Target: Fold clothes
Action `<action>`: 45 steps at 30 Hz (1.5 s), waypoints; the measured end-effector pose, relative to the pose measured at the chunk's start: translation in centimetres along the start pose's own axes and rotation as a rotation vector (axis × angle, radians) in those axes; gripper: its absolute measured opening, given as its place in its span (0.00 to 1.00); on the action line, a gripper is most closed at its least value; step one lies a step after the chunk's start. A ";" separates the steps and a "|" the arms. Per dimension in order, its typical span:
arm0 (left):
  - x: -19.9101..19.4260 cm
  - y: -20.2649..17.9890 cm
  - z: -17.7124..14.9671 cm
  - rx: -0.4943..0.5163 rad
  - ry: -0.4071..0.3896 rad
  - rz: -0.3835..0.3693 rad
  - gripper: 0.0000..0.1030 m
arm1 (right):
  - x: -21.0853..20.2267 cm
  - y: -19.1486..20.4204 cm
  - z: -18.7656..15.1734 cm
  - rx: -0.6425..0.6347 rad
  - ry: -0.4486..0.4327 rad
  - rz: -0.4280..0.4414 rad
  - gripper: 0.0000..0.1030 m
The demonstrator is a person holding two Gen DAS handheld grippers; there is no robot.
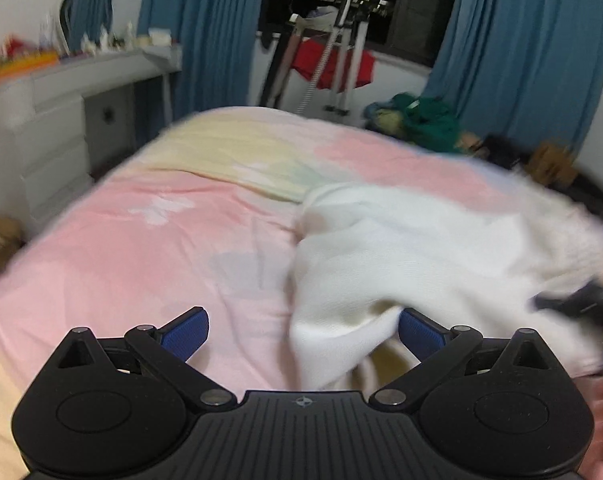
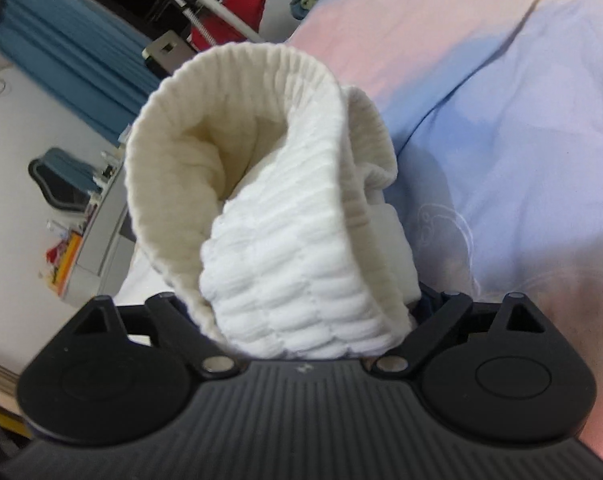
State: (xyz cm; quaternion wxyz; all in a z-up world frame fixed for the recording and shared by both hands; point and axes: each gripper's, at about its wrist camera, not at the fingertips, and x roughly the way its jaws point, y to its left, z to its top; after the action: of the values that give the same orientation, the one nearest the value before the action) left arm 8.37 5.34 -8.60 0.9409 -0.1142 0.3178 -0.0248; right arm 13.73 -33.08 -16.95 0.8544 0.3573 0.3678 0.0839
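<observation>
A: How is the right claw [image 2: 301, 320] set?

B: It is clamped on the ribbed edge of the white garment [image 2: 261, 200], which is bunched up just ahead of it (presumably lifted for a fold).

A: And the left claw [image 1: 301, 336]?

B: It is spread wide; nothing is held. A hanging fold lies against its right pad, the rest ahead and rightward over the bed [image 1: 121, 248].

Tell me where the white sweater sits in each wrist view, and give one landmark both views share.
Left wrist view: the white sweater lies crumpled on the pink bedsheet, right of centre, one fold reaching between the open left gripper.
Right wrist view: its ribbed edge fills the centre, clamped in the right gripper.
Shared landmark: the red cloth on the rack by the window.
</observation>
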 end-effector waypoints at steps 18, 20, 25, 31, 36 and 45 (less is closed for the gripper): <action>10.5 3.9 0.2 -0.443 0.292 -0.430 1.00 | -3.0 1.7 1.3 -0.007 -0.156 0.024 0.47; 11.0 3.6 0.1 -0.432 0.299 -0.430 0.98 | -2.1 1.2 1.2 0.021 -0.130 -0.002 0.48; 11.8 2.5 0.2 -0.364 0.313 -0.379 0.86 | -1.2 -0.1 0.8 0.084 -0.097 -0.024 0.50; 11.6 2.3 0.1 -0.337 0.287 -0.345 0.69 | -2.2 1.3 0.6 0.038 -0.126 -0.025 0.50; 10.7 2.1 0.4 -0.331 0.242 -0.357 0.55 | -3.9 2.7 1.0 0.006 -0.168 0.005 0.49; 6.8 -0.4 4.0 -0.363 0.152 -0.482 0.44 | -8.0 5.3 2.3 -0.048 -0.261 0.067 0.46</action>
State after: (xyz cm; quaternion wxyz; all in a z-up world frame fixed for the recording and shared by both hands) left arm 16.24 4.93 -9.42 0.8455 -0.3504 0.3505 -0.1986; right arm 10.27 -33.71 -7.75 0.9001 0.3565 0.2392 0.0740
